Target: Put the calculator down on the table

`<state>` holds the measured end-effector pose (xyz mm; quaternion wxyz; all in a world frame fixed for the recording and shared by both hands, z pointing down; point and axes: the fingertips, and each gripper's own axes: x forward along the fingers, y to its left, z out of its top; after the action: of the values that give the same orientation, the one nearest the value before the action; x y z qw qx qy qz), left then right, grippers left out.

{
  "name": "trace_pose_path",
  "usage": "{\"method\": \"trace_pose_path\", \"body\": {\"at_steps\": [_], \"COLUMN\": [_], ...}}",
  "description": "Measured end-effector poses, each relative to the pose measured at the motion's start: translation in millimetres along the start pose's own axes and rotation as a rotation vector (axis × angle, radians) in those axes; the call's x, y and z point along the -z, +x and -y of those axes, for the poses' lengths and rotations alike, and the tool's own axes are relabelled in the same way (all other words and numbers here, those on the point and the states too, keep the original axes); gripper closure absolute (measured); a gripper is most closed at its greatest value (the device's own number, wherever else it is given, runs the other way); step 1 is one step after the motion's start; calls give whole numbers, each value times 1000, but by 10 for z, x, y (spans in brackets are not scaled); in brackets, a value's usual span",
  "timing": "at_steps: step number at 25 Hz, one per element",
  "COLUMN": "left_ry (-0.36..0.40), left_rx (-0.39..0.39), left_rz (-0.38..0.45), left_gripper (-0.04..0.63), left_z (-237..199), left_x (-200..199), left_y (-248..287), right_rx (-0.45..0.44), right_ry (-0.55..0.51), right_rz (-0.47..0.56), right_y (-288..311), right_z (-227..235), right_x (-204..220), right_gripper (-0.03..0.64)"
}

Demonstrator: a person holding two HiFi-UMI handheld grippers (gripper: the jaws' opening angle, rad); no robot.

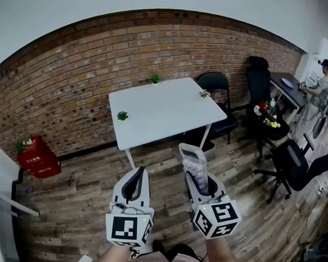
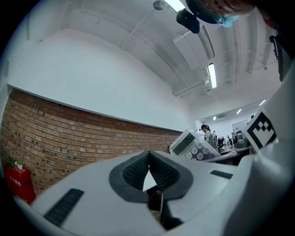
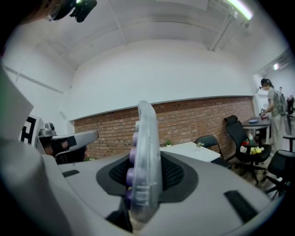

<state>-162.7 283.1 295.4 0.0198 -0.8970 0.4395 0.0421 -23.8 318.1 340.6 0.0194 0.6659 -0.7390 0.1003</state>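
Here, the right gripper (image 1: 200, 185) clamps the lower end of the calculator (image 1: 193, 161), held above the plank floor (image 1: 74, 205), well short of the white table (image 1: 165, 109) farther off. The left gripper (image 1: 134, 187) is closed on nothing. The calculator's glossy, clear-cased plastic body and rounded lilac keys (image 3: 131, 154) give the ribbed pads (image 3: 173, 173) little purchase. Gripped at one end only, it could pivot or slide free and drop before reaching the smooth tabletop.

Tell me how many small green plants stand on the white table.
3. One plant at the table's far edge, one at its right corner, one near its left edge. The whole tabletop shows, so none seems hidden.
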Motion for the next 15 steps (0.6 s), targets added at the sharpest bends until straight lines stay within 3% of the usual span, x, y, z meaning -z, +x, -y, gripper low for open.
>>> {"method": "trace_pose_path", "body": {"at_steps": [7, 15], "left_ry": [-8, -2], "left_rx": [9, 23], "left_rz": [-22, -67], "left_gripper": [583, 583], "left_z": [-115, -81], "left_x": [145, 454], "left_y": [190, 848], "right_rx": [7, 42], "right_ry": [-5, 27], "right_rz": [-14, -44], "right_y": [212, 635], "right_z": [32, 614], "right_x": [19, 133], "right_gripper": [485, 485]}}
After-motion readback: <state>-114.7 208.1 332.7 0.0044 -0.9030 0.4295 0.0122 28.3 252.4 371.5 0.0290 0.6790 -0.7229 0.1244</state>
